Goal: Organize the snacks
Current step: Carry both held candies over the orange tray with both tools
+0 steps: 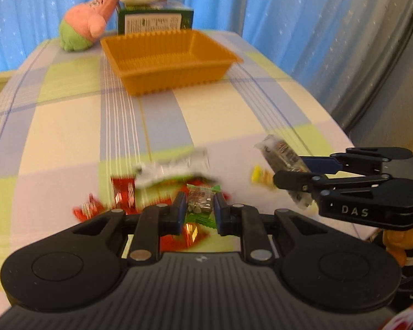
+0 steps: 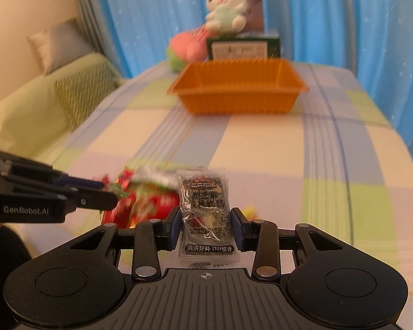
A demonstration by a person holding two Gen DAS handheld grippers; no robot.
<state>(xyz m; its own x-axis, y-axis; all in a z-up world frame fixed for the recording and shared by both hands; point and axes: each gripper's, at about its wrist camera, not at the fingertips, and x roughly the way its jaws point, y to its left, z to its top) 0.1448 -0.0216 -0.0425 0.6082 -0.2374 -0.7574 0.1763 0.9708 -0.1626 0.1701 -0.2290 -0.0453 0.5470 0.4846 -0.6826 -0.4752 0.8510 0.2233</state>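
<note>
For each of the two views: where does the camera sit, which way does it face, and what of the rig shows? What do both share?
Left wrist: on the left tool, looking forward and down across the checked cloth to the orange basket; its fingers clamp a green packet; the right tool enters at right.
Right wrist: on the right tool, same heading; its fingers clamp a dark sachet; the left tool enters at left.
Shared: basket, plush toys, green box, red snack pile.

Both wrist views toward shared orange basket [image 1: 168, 57]
</note>
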